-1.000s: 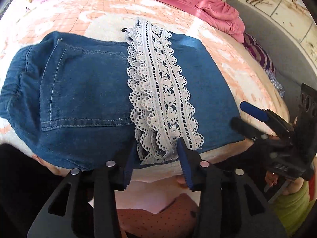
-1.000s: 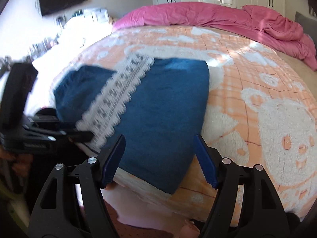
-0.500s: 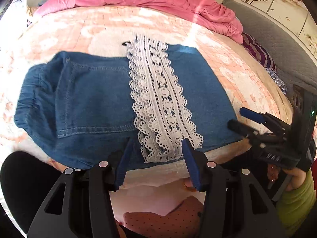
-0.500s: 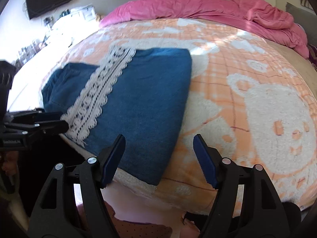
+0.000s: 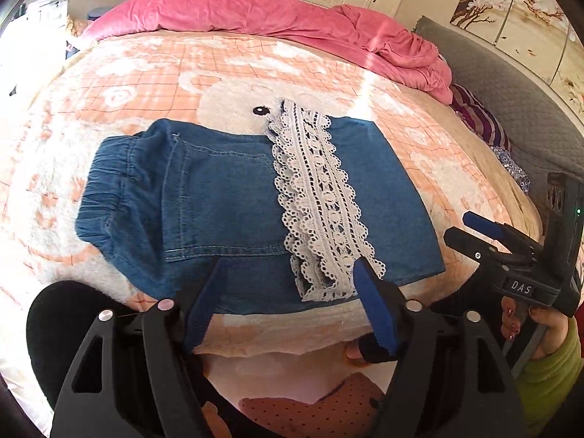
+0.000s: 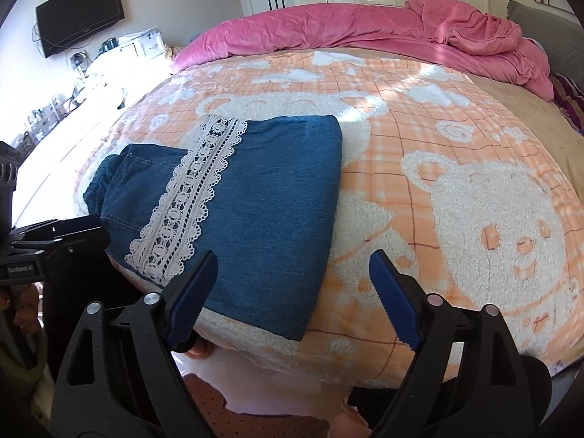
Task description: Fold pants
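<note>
The blue denim pants point(image 5: 226, 200) lie folded into a flat rectangle near the bed's front edge, with a white lace hem band point(image 5: 317, 204) across the top. They also show in the right wrist view point(image 6: 266, 197), lace point(image 6: 189, 200) to the left. My left gripper point(image 5: 288, 310) is open and empty, held just off the pants' near edge. My right gripper point(image 6: 292, 299) is open and empty, above the pants' near right corner. Each gripper shows in the other's view, the right one point(image 5: 471, 226) and the left one point(image 6: 87, 233).
The bed is covered by an orange and white bear blanket point(image 6: 474, 200). A crumpled pink duvet point(image 5: 292, 25) lies along the far side. A grey headboard point(image 5: 511, 84) and striped pillow point(image 5: 481, 124) are at the right. A TV point(image 6: 78, 14) hangs on the left wall.
Both grippers have pulled back and up from the folded pants, so more of the bed shows. The pants lie still. Both grippers stay open.
</note>
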The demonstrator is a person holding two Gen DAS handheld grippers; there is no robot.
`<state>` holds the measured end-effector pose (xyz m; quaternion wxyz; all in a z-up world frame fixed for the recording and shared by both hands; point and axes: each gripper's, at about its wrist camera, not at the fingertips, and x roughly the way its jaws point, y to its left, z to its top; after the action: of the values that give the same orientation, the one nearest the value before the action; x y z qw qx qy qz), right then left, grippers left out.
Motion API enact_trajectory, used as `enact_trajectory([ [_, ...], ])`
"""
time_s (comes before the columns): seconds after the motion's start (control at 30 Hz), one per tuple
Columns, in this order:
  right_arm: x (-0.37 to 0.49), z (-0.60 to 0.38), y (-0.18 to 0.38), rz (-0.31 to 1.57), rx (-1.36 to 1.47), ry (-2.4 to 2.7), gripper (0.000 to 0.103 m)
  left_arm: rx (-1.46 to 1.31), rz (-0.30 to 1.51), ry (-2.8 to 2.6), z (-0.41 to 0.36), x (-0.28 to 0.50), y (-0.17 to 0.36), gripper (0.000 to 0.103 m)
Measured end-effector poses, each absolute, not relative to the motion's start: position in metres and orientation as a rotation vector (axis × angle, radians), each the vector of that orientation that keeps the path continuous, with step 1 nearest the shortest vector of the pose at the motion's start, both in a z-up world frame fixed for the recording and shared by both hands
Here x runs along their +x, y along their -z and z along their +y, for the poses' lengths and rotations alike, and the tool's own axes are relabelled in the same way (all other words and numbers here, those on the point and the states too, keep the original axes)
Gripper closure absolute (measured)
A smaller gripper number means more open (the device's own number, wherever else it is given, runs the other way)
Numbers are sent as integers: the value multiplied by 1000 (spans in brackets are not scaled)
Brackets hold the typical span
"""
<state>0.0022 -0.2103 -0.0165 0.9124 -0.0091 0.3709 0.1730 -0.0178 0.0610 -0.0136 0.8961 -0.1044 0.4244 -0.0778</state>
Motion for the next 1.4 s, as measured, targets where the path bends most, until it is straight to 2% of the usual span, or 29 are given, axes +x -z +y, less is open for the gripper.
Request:
enact_trajectory([
  [0.03, 1, -209, 15, 762, -19, -354, 21, -220, 876, 159, 64, -20, 12, 32],
  [0.13, 1, -206, 12, 758, -21, -346, 14, -230, 864, 152, 69, -21, 9, 22],
  [0.27, 1, -201, 4, 746, -31, -348, 10, -236, 847, 135, 81, -24, 3, 16],
  [0.6, 27, -150, -34, 676, -154, -448, 9, -349, 808, -50, 163, -33, -1, 14],
  [0.8, 67, -97, -49, 718, -165, -615, 9, -425, 830, -81, 195, -26, 14, 14],
  [0.87, 79, -77, -50, 744, -180, -668, 9, -441, 840, -76, 197, -20, 21, 17],
  [0.93, 89, -55, -48, 757, -226, -707, 9, -454, 870, -55, 197, -11, 31, 34],
  [1.03, 100, -23, -39, 795, -277, -755, 9, -470, 902, -12, 189, 0, 43, 37],
  [1.1, 105, -6, -34, 822, -282, -800, 9, -471, 910, 13, 183, 6, 49, 49],
  [1.2, 111, 21, -27, 860, -310, -869, 9, -462, 910, 5, 179, 11, 57, 54],
  [1.33, 122, 56, -11, 928, -379, -927, 10, -463, 901, 8, 179, 12, 62, 54],
  [1.4, 127, 68, -3, 953, -382, -954, 13, -466, 896, 11, 178, 13, 63, 54],
])
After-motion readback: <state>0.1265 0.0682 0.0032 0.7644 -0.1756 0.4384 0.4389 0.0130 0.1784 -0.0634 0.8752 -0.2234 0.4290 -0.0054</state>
